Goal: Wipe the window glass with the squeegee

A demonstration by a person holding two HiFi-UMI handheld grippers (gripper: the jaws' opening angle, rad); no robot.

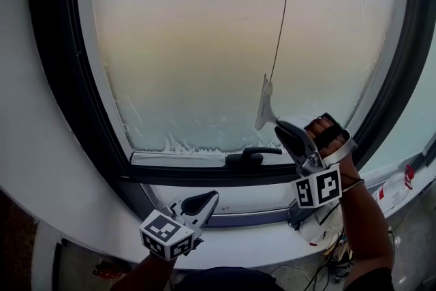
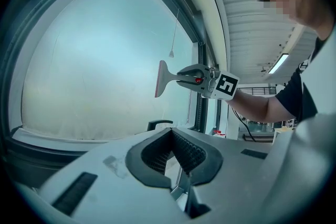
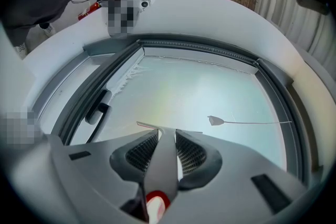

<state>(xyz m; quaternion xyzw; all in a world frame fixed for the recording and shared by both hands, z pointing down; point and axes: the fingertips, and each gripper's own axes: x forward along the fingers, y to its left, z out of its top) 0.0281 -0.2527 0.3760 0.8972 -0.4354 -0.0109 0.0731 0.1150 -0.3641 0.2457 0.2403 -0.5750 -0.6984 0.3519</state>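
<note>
The window glass [image 1: 204,37] is frosted, with foamy streaks along its lower left edge. A grey squeegee [image 1: 265,104] stands with its blade against the lower right part of the pane. My right gripper [image 1: 286,133] is shut on its handle; in the right gripper view the handle [image 3: 164,152] runs between the pads and the blade [image 3: 168,127] lies across the glass [image 3: 199,92]. My left gripper [image 1: 204,201] hovers low over the white sill, its jaws together and holding nothing. From the left gripper view [image 2: 170,134] the squeegee [image 2: 164,77] and the right gripper [image 2: 191,77] show beside the pane.
A dark window frame [image 1: 68,92] surrounds the glass, with a black handle [image 1: 252,156] on its bottom rail. A thin pull cord [image 1: 283,10] hangs down the pane. The white sill [image 1: 272,242] runs below. A bottle [image 1: 394,191] and cables lie at the right.
</note>
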